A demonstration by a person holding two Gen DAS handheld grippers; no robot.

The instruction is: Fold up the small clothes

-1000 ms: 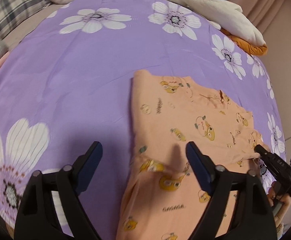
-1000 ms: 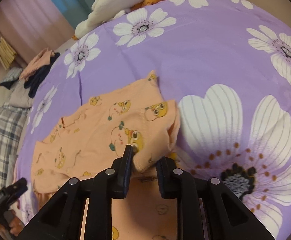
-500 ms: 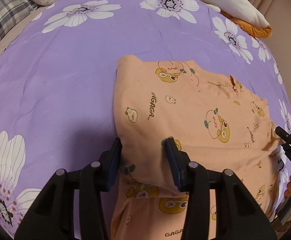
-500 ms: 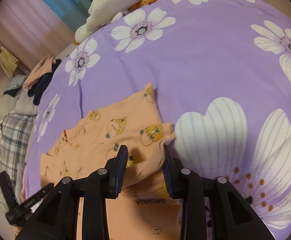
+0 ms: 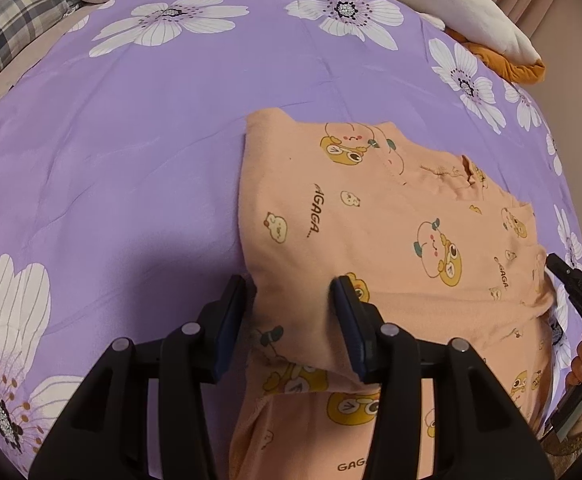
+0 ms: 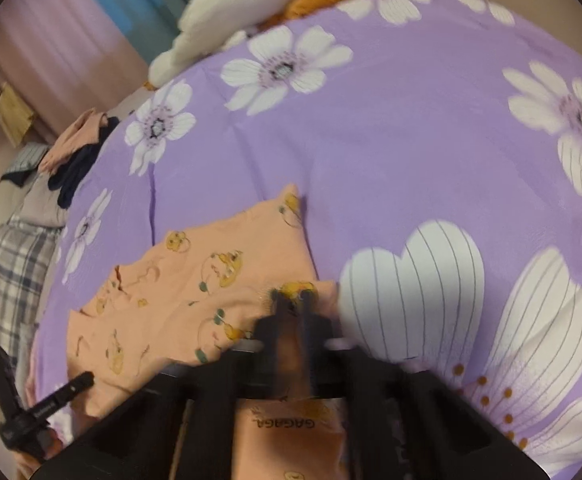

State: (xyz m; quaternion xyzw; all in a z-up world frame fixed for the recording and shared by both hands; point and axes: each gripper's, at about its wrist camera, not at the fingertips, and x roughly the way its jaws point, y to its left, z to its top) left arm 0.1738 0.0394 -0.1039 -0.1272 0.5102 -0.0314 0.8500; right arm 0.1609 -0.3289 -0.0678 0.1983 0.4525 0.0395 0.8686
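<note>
Peach printed garment [image 5: 391, 216] lies partly folded on the purple flowered bedsheet [image 5: 131, 140]. Left claw [image 5: 291, 304] straddles a raised fold at its near left edge, grasping it. Right claw [image 6: 294, 300] clenched on the near right edge, view blurred.

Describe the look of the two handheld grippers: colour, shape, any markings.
Both are matte black plastic. The left gripper has two angular arms with round silvery pivot pins and flat dark blue pads on its fingers. The right gripper has the same black build, blurred in its own view; seen from the left camera, its side bears small pale lettering, partly legible. No cables or sleeves are visible.
</note>
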